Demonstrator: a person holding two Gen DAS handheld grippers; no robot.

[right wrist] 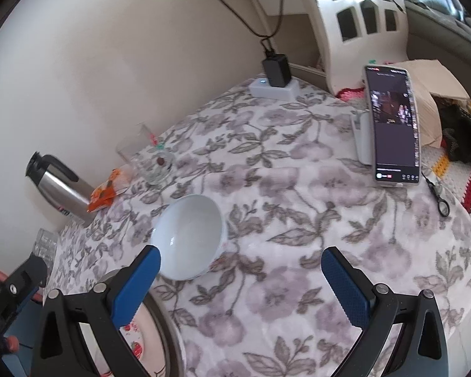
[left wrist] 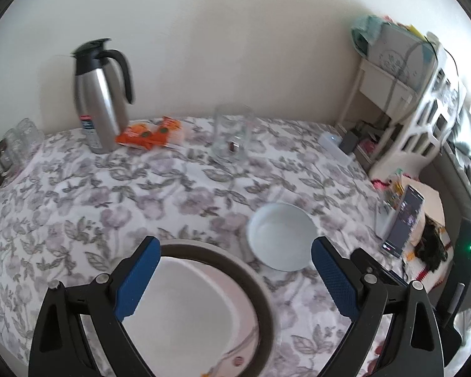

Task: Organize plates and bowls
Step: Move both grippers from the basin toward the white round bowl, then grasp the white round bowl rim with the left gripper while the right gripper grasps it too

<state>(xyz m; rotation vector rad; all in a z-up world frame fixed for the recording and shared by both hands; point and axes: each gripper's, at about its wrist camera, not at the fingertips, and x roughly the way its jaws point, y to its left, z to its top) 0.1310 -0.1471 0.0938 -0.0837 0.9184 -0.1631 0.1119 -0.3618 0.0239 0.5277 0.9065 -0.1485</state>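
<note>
Both grippers are wide open and hold nothing, so it looks like the job is just getting going: the left gripper (left wrist: pixel 235 254) hangs over the plate (left wrist: pixel 191 308), which sits under and between its jaws, and the bowl (left wrist: pixel 281 240) is just past its right jaw. For the right gripper (right wrist: pixel 240 264), the bowl (right wrist: pixel 190 240) sits by its left jaw, so I think the next move is to close on the bowl's rim. The plate's near edge is cut off, and both views are a bit blurry.
</note>
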